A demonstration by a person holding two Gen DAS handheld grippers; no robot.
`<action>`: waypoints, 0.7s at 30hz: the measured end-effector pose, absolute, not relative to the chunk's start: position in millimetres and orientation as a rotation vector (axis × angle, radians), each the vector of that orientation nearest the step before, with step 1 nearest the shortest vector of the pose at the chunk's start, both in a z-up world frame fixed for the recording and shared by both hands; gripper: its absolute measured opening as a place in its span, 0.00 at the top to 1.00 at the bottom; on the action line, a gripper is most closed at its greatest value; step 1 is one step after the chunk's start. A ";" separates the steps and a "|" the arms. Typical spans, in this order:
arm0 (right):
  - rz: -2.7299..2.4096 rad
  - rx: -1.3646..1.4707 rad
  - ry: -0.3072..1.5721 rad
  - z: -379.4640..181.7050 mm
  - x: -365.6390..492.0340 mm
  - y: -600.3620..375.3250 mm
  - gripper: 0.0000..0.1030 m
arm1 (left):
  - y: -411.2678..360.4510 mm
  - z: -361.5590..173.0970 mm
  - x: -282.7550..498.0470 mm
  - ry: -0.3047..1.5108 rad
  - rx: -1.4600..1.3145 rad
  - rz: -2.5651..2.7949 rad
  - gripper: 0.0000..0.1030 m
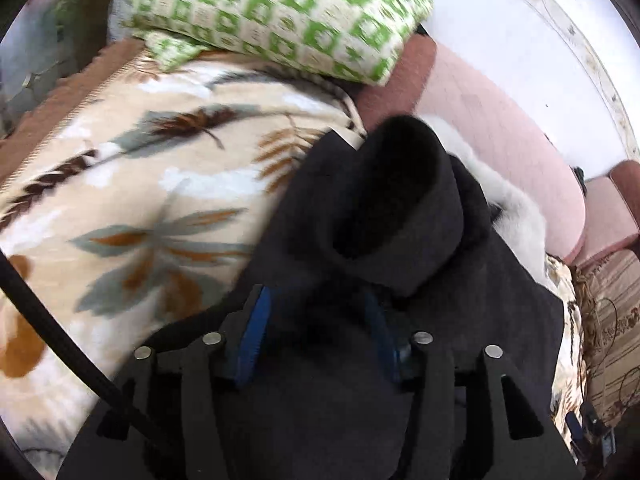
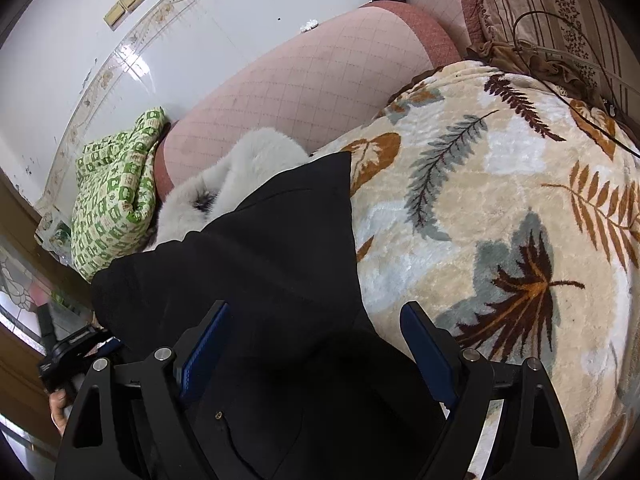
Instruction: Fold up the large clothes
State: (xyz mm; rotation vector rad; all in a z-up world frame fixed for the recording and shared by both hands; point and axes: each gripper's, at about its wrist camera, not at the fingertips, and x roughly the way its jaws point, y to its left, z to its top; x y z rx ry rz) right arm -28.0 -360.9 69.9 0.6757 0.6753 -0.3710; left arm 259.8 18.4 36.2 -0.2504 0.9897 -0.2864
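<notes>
Mid-fold step, judged: one dark woollen coat (image 2: 256, 264) spread on one leaf-patterned plush blanket (image 2: 500, 208), lower centre of both views. Left gripper (image 1: 316, 320) partly spread, cloth lying between its blue pads, seemingly unpinched though blurred. Right gripper (image 2: 316, 344) spread wide above the coat, holding nothing. Next move calls for pinching a coat edge. One white fur piece (image 2: 248, 160); one green-checked cushion (image 1: 280, 12).
</notes>
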 end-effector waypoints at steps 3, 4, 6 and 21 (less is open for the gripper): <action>-0.374 0.668 0.678 69.7 -25.2 -358.4 0.13 | 29.1 51.0 256.2 0.960 -0.259 -0.283 0.44; -0.373 0.661 0.680 69.4 -23.4 -356.8 0.13 | 26.3 56.3 255.7 0.953 -0.230 -0.274 0.43; -0.374 0.645 0.689 67.8 -18.8 -352.9 0.13 | 16.0 62.3 261.9 0.942 -0.171 -0.269 0.43; -0.390 0.642 0.742 50.7 -2.8 -357.2 0.13 | -47.1 -7.8 328.9 1.046 0.030 -0.142 0.38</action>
